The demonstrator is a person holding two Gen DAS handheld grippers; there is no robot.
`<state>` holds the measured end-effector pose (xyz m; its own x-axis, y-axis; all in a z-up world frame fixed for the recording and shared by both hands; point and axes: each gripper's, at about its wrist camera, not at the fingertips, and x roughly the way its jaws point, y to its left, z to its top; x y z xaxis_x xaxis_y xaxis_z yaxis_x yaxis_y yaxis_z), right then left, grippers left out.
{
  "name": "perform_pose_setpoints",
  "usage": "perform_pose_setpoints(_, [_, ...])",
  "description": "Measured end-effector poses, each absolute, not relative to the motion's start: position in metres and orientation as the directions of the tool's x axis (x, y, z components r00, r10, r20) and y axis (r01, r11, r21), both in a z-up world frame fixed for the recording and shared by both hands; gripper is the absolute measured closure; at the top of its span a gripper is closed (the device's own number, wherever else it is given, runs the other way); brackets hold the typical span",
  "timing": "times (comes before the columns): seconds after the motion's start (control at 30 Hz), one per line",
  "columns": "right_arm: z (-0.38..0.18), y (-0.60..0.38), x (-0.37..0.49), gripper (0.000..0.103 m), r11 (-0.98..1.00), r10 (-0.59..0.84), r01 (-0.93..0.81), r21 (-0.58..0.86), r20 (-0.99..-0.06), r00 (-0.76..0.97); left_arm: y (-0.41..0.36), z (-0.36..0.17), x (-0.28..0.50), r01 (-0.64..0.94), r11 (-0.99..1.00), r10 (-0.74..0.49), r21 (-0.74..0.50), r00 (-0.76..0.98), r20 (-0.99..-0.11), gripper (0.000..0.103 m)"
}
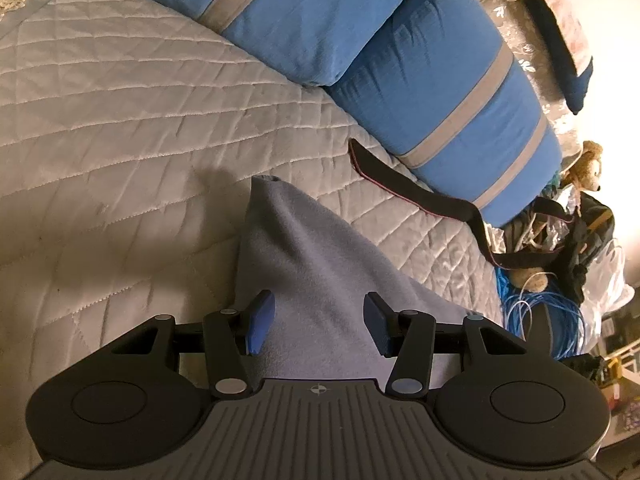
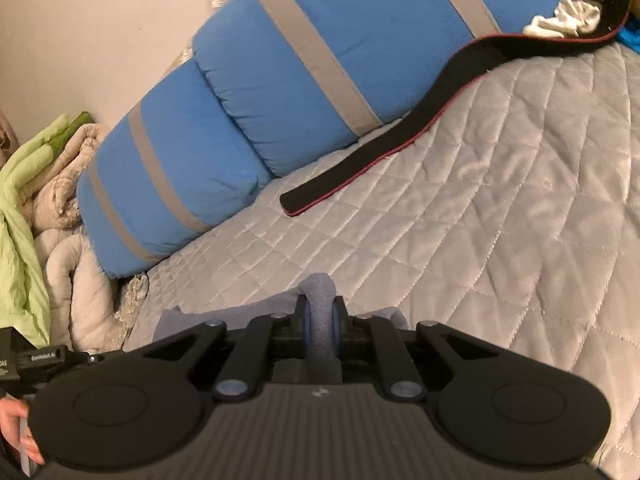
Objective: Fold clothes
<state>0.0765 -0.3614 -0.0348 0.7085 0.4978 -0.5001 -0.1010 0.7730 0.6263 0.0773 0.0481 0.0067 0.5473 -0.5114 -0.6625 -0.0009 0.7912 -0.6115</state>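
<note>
A grey-blue fleece garment (image 1: 316,264) lies on the quilted bedspread (image 1: 120,140), running from a narrow end near the middle back under my left gripper (image 1: 320,326). That gripper is open, its blue pads (image 1: 262,322) wide apart above the cloth with nothing between them. In the right wrist view my right gripper (image 2: 320,322) is shut on a bunched fold of the same garment (image 2: 320,292), which pokes up between the blue pads (image 2: 308,322). More of the cloth spreads low to the left of the fingers.
Blue pillows with grey stripes (image 1: 432,92) (image 2: 224,140) line the far side of the bed. A black strap with red edging (image 1: 404,184) (image 2: 400,136) lies beside them. A plush toy (image 1: 584,168) and blue cable (image 1: 536,312) sit off the bed. Green and beige bedding (image 2: 36,200) is heaped left; a hand (image 2: 16,424) shows.
</note>
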Motion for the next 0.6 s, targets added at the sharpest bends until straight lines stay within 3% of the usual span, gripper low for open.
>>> perform_pose_setpoints(0.23, [-0.045,-0.364,0.083,0.090,0.800,0.451,-0.028,0.599,-0.571,0.686,0.047,0.008,0.076,0.009,0.798,-0.509,-0.602,0.546,-0.666,0.056])
perform_pose_setpoints(0.4, [-0.040,-0.363,0.076,0.055,0.846,0.390,-0.027,0.532,-0.584,0.712,0.046,0.007,0.075,0.006,0.808,-0.498,-0.590,0.543,-0.676,0.056])
perform_pose_setpoints(0.43, [-0.039,-0.363,0.074,0.034,0.855,0.377,-0.027,0.518,-0.586,0.717,0.046,0.007,0.075,0.006,0.810,-0.495,-0.587,0.543,-0.678,0.056])
perform_pose_setpoints(0.47, [-0.038,-0.363,0.073,0.028,0.863,0.365,-0.026,0.504,-0.588,0.722,0.046,0.007,0.075,0.004,0.811,-0.493,-0.585,0.543,-0.680,0.056])
perform_pose_setpoints(0.6, [-0.032,-0.363,0.063,0.029,0.898,0.310,-0.029,0.439,-0.584,0.750,0.046,0.010,0.074,0.007,0.806,-0.503,-0.592,0.537,-0.678,0.056])
